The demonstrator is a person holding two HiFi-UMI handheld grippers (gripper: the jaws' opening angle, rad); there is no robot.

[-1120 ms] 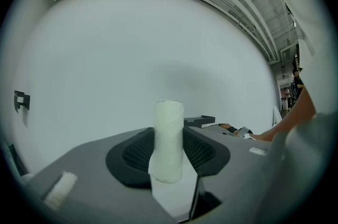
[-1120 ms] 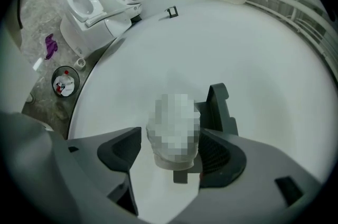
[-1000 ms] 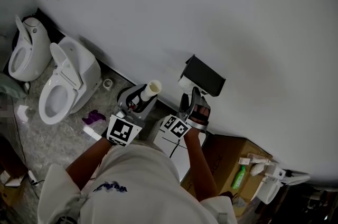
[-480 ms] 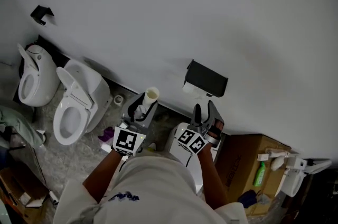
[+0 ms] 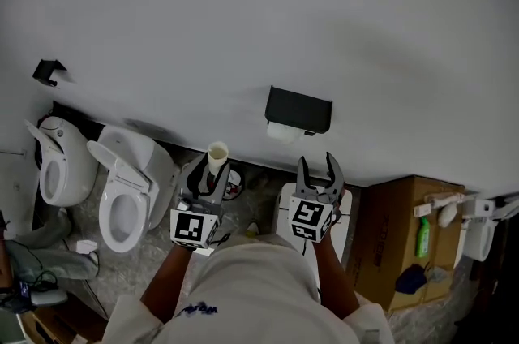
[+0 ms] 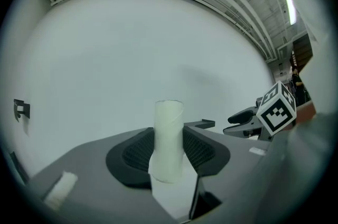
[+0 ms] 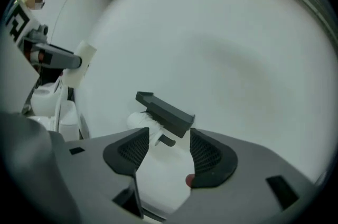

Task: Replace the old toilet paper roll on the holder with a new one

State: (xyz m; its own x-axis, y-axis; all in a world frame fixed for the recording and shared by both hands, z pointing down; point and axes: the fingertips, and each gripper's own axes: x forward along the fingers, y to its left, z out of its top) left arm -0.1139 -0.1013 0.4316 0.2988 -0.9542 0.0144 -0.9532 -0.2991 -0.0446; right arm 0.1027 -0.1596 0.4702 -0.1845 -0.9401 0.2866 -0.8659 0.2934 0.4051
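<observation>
Bathroom scene at a white wall, seen in the head view and both gripper views. The left tongs [image 6: 169, 150] are clenched on a bare cardboard tube [image 6: 169, 133], which stands upright between the two ribbed pads [image 6: 138, 153] and rises well above them. In the head view its open end shows above the jaws, to the left of the holder [image 5: 298, 109]. The right tongs [image 5: 316, 165] are released: their jaws have just been closing somewhat, yet they stand apart with nothing between them and touch no object. The holder, black, is fixed to the wall, and a white paper roll [image 5: 284, 131] sits directly under its cover. In the head view the right tongs point up toward the wall just below the holder and slightly to its right. In the right gripper view the holder and the white paper roll appear beyond the gap of the jaws, apart from both pads. The cardboard tube and the left tongs are apart from the holder. Two white toilets [image 5: 130, 188] stand on the floor at far left, and a cardboard box [image 5: 401, 241] stands at right against the wall.
</observation>
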